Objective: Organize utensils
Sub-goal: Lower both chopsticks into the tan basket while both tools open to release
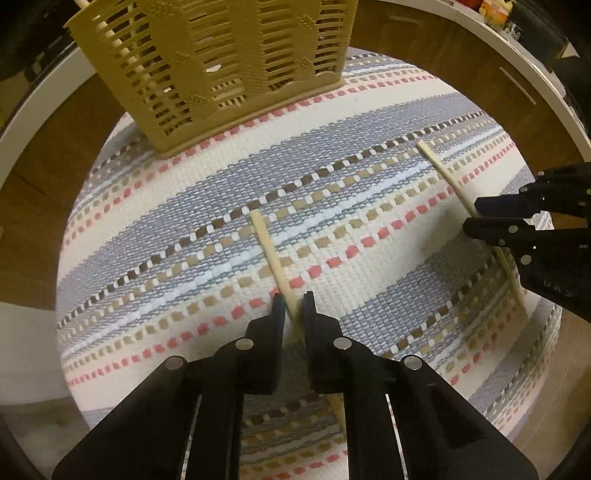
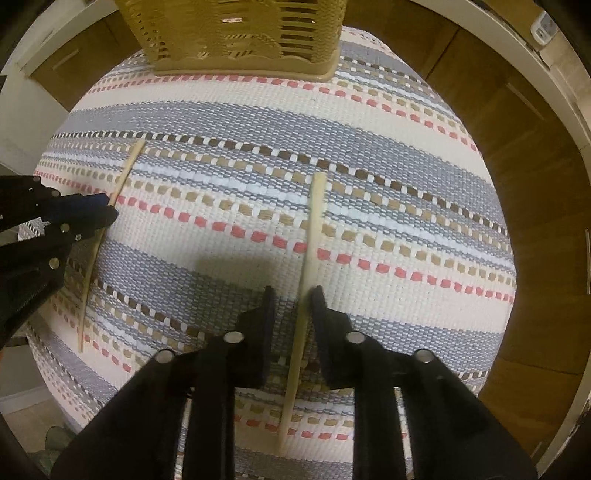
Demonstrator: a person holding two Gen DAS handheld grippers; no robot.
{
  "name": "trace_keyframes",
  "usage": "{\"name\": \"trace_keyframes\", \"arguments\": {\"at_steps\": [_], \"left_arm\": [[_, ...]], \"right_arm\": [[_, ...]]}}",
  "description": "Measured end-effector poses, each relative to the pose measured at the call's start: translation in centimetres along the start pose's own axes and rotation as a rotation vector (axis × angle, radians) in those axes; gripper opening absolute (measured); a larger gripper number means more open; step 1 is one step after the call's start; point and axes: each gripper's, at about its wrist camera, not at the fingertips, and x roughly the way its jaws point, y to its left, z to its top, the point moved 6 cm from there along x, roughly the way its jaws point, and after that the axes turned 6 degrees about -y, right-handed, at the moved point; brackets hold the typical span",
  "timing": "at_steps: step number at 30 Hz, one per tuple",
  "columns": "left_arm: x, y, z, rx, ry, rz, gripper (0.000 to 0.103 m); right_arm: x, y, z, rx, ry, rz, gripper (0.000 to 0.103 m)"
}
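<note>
Two pale wooden chopsticks lie on a striped woven mat. My left gripper [image 1: 294, 304] has its jaws closed around the left chopstick [image 1: 271, 258], which shows in the right wrist view [image 2: 127, 171] too. My right gripper [image 2: 291, 299] straddles the right chopstick [image 2: 312, 236] with a gap on its left side; the right finger touches the stick. That chopstick shows in the left wrist view [image 1: 448, 177] as well, with the right gripper [image 1: 476, 216] over it. A tan slotted utensil basket [image 1: 221, 66] stands upright at the far end of the mat, seen in the right wrist view [image 2: 243, 37] too.
The striped mat [image 1: 369, 155] covers a raised surface. Brown wooden cabinet fronts [image 2: 517, 122] and a white counter edge [image 1: 535, 62] surround it. A chopstick-like stick [image 1: 110, 33] stands inside the basket at its left.
</note>
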Motion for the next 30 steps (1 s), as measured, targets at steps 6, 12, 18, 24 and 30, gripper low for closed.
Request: {"name": "trace_keyframes", "arguments": {"at_steps": [6,12,18,24,30], "left_arm": [[-1.0,1.3,-0.1,-0.095,-0.109,-0.071,0.003],[-4.7,3.0,0.7,-0.2,-0.31,-0.176,0.003],[-10.6,4.7,2.0,-0.245,-0.542,-0.221,0.003],[-16.4,5.9,3.4,-0.239,-0.761,-0.206,0.003],[-20.4,6.7,4.9,-0.234,-0.917,-0.183,0.003]], "right_arm": [[-0.5,0.9,-0.3,0.004,-0.064,0.041,0.004],[-3.8,0.4,-0.1,0.046,-0.205,0.098,0.004],[-8.1,-0.4,1.7,0.077,-0.388,0.169,0.004],[-11.9,0.1,4.7,0.072,-0.566,0.204,0.004],[-15.3,0.0,7.5,0.072,-0.744,0.191,0.004]]}}
